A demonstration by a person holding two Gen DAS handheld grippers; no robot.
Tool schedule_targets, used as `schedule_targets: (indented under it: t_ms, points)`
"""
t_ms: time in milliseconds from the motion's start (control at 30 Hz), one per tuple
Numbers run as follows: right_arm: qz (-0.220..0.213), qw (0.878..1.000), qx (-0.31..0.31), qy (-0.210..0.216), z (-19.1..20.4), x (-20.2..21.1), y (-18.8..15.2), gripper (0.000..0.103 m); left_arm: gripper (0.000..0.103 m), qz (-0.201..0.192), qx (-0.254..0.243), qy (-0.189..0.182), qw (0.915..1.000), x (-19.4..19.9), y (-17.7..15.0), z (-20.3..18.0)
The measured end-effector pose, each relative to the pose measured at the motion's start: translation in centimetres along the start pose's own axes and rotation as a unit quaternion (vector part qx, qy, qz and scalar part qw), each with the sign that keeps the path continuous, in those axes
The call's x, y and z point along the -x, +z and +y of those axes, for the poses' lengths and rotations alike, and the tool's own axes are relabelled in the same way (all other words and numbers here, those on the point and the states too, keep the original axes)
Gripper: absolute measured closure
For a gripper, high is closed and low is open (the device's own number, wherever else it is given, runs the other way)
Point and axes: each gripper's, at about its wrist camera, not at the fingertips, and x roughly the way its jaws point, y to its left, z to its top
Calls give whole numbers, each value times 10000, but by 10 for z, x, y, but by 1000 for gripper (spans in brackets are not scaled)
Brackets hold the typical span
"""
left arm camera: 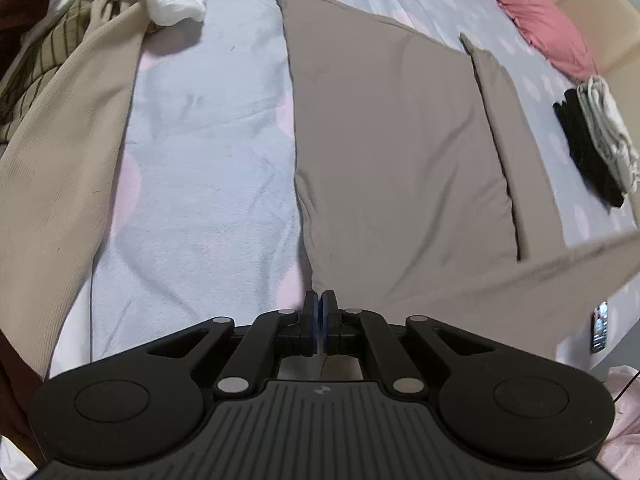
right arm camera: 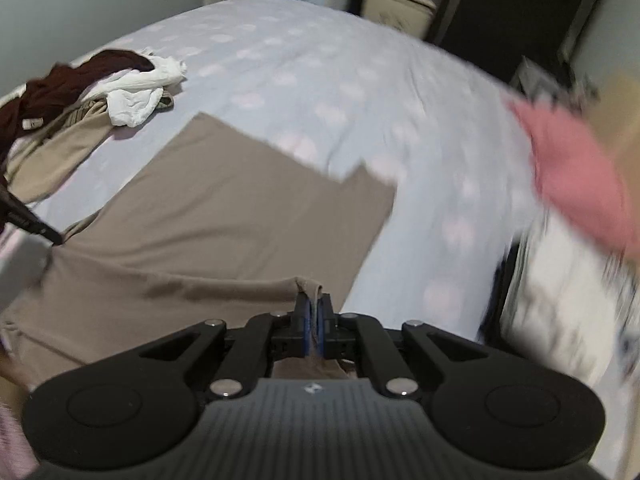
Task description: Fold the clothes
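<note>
Taupe garment [left arm camera: 392, 128] lying spread on bed [left arm camera: 208, 152], near edge lifting off sheet.
Left gripper [left arm camera: 319, 312] pinching near-left corner, jaws closed down on thin cloth.
Right gripper [right arm camera: 313, 312] clamping bunched near edge, fabric visibly wedged between pads.
Far side flap [left arm camera: 496, 120] already lying doubled toward 2 o'clock: fold partly formed, judging garment mid-fold.
Folded stack [left arm camera: 596, 136] sitting at 3 o'clock.
Loose heap [left arm camera: 120, 0] waiting at 10 o'clock: several pieces remaining unfolded.
Right view blurring.
</note>
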Motion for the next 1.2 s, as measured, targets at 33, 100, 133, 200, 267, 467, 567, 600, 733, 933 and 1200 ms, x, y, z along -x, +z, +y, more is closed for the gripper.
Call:
schedule_targets:
  t_ms: [33,100,133,200,267,467,567,600,733,933,1200]
  points:
    - [-8,9998,181,-78,9,-2,18,99,103,-18,30,-54,10000,1,0,3]
    - [-6,9986,500,-189,16,-14,55,99,103,-54,115,-192,9997,2,1,10]
    - [-2,9976,654,-240,20,-21,73,99,103,-71,158,-240,9996,2,1,10]
    - [28,9947,964,-356,31,-41,110,99,103,-100,250,-364,9990,4,-1,18]
    - [31,9924,1168,-394,41,-61,143,99,103,-124,360,-498,9980,4,-3,26]
    - [6,9860,1629,-365,81,-128,231,99,103,-149,520,-835,9950,2,-4,43]
    - [57,9843,1742,-280,98,-165,263,99,103,-198,597,-952,9935,2,-4,49]
    - [89,9837,1781,-249,105,-179,273,99,103,-215,634,-988,9928,1,-4,52]
    - [265,9809,1920,-138,133,-233,293,99,103,-201,737,-1088,9911,-2,-6,59]
    - [553,9751,2147,114,179,-309,304,99,103,-150,871,-1156,9894,-7,-13,66]
    - [676,9759,2037,399,193,-349,302,87,103,-15,790,-1133,9904,-17,-10,68]
